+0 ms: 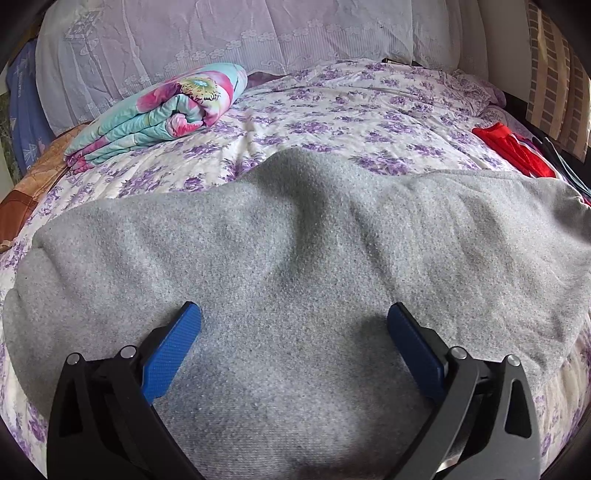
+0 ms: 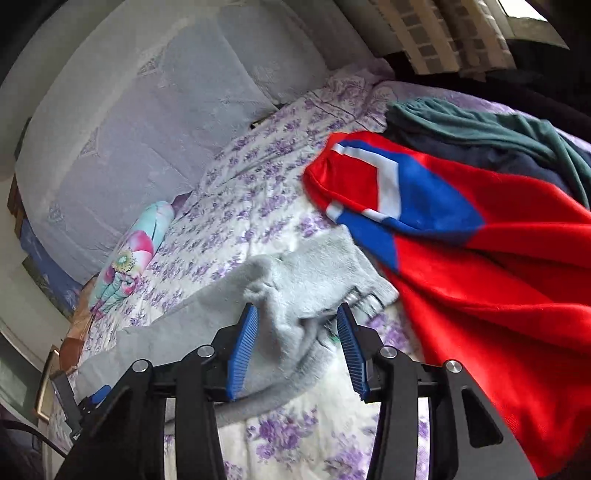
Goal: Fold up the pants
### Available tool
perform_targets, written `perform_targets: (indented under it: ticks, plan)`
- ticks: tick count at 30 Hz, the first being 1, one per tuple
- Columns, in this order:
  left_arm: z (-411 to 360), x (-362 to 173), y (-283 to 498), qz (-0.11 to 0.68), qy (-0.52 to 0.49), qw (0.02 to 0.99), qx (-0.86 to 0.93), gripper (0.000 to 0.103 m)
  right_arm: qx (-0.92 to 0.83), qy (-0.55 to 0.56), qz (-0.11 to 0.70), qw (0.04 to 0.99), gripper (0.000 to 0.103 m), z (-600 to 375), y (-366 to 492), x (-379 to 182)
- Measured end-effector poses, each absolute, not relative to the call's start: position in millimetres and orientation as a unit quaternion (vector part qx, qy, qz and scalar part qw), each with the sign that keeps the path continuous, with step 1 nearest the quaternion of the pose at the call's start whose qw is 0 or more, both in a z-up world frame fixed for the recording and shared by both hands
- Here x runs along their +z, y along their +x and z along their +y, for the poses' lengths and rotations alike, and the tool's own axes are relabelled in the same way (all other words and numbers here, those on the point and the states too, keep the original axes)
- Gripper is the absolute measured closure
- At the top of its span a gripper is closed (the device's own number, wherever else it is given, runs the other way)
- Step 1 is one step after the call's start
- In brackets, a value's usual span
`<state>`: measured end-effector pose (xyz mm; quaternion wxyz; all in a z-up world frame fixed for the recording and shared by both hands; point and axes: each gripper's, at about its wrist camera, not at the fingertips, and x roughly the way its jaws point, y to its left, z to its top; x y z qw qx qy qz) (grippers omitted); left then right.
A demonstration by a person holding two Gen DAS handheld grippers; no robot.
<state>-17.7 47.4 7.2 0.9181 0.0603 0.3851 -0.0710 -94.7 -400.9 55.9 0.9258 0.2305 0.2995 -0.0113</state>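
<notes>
Left wrist view: my left gripper (image 1: 293, 321) sits at the bottom of the frame, jaws spread wide, nothing pinched. Blue pads (image 1: 171, 352) hover over the grey pants (image 1: 295, 240), which fill the middle and lower frame, lying across the purple-flowered bedsheet (image 1: 332, 110). One ridge in the cloth rises at centre. Folded floral quilt (image 1: 162, 110) sits upper left, near the white lace pillows (image 1: 221, 33). Red garment (image 1: 511, 147) at the right edge, just beside the pants' far end.

Right wrist view: right gripper (image 2: 297, 325) at bottom centre, jaws partly apart. A bunched end of the grey pants (image 2: 295, 280) lies between the blue pads (image 2: 243, 350), but the pads don't press on it — cloth is loose, no grip. Frame is motion-blurred here. Pants run from centre down toward the lower left. Red-and-blue garment (image 2: 461, 240) fills the right side, its edge just beside the pants; a dark green garment (image 2: 480, 122) sits behind it, upper right. Quilt (image 2: 129, 258) at mid-left. The left gripper's tip (image 2: 98, 395) is visible at lower left.
</notes>
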Motion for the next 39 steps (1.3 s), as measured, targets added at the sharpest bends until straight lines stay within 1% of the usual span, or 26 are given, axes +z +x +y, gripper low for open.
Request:
perform_targets:
  ticks: [2, 5, 6, 7, 8, 9, 10, 12, 13, 15, 17, 19, 20, 21, 23, 24, 27, 29, 31, 32, 33, 34, 35, 37, 38, 39]
  plan:
    - [47, 7, -18, 0.385, 0.06, 0.918, -0.071, 0.005, 0.012, 0.184, 0.307, 0.934, 0.057, -380, -80, 59]
    - [48, 7, -18, 0.385, 0.061, 0.918, -0.071, 0.005, 0.014, 0.153, 0.377, 0.913, 0.056, -371, -52, 26]
    - [48, 7, -18, 0.385, 0.061, 0.918, -0.072, 0.005, 0.016, 0.161, 0.396, 0.904, 0.063, -378, -46, 10]
    - [47, 7, -18, 0.385, 0.061, 0.918, -0.072, 0.005, 0.019, 0.163, 0.384, 0.909, 0.07, -384, -51, 4]
    - [47, 7, -18, 0.384, 0.062, 0.918, -0.072, 0.005, 0.011, 0.156, 0.382, 0.911, 0.085, -387, -53, 6]
    - [48, 7, -19, 0.384, 0.062, 0.918, -0.072, 0.005, 0.016, 0.164, 0.383, 0.909, 0.089, -391, -56, 7]
    - [48, 8, -19, 0.384, 0.062, 0.918, -0.072, 0.005, 0.018, 0.179, 0.375, 0.909, 0.089, -393, -60, 10]
    - [50, 10, -21, 0.38, 0.059, 0.92, -0.068, 0.005, 0.019, 0.189, 0.35, 0.917, 0.081, -388, -69, 22]
    - [53, 14, -24, 0.376, 0.055, 0.923, -0.065, 0.005, 0.03, 0.169, 0.337, 0.926, 0.073, -378, -72, 32]
    - [60, 24, -33, 0.362, 0.028, 0.93, -0.063, 0.005, 0.062, 0.109, 0.308, 0.943, 0.047, -346, -72, 52]
    - [67, 31, -41, 0.351, -0.009, 0.933, -0.078, 0.005, 0.111, 0.068, 0.292, 0.947, 0.037, -308, -61, 65]
    - [66, 25, -43, 0.367, -0.013, 0.927, -0.082, 0.005, 0.174, 0.052, 0.307, 0.934, 0.036, -273, -40, 66]
    - [62, 17, -42, 0.385, 0.004, 0.92, -0.073, 0.005, 0.205, 0.048, 0.335, 0.918, 0.03, -256, -26, 58]
    - [57, 8, -43, 0.396, 0.031, 0.915, -0.063, 0.005, 0.235, 0.043, 0.382, 0.893, 0.027, -238, -8, 44]
    - [47, 5, -56, 0.382, 0.075, 0.92, -0.044, 0.005, 0.245, 0.027, 0.465, 0.85, 0.026, -213, 18, 11]
    - [46, 7, -61, 0.376, 0.081, 0.922, -0.036, 0.005, 0.239, 0.018, 0.452, 0.859, 0.026, -207, 20, 13]
    - [58, 17, -71, 0.365, 0.06, 0.928, -0.034, 0.005, 0.312, 0.034, 0.404, 0.859, 0.033, -187, 23, 50]
    - [70, 31, -73, 0.34, 0.028, 0.939, -0.031, 0.005, 0.342, 0.039, 0.372, 0.862, 0.032, -168, 33, 75]
    - [80, 40, -68, 0.325, -0.008, 0.945, -0.036, 0.005, 0.358, 0.032, 0.365, 0.859, 0.033, -141, 53, 85]
    - [82, 39, -62, 0.332, -0.024, 0.942, -0.045, 0.005, 0.356, 0.026, 0.37, 0.858, 0.037, -128, 64, 84]
    - [84, 34, -54, 0.345, -0.038, 0.936, -0.053, 0.005, 0.352, 0.016, 0.378, 0.856, 0.048, -113, 74, 80]
    - [86, 25, -48, 0.359, -0.048, 0.931, -0.053, 0.005, 0.347, 0.003, 0.389, 0.854, 0.055, -98, 84, 73]
    - [83, 14, -43, 0.365, -0.042, 0.929, -0.041, 0.005, 0.342, -0.007, 0.402, 0.849, 0.067, -86, 92, 64]
    - [68, 12, -47, 0.365, 0.012, 0.93, -0.028, 0.005, 0.335, -0.018, 0.432, 0.837, 0.075, -70, 103, 41]
    - [64, 11, -48, 0.362, 0.02, 0.932, -0.023, 0.005, 0.328, -0.026, 0.439, 0.836, 0.081, -66, 105, 29]
    - [62, 9, -47, 0.368, 0.026, 0.929, -0.018, 0.005, 0.316, -0.039, 0.442, 0.838, 0.083, -62, 108, 20]
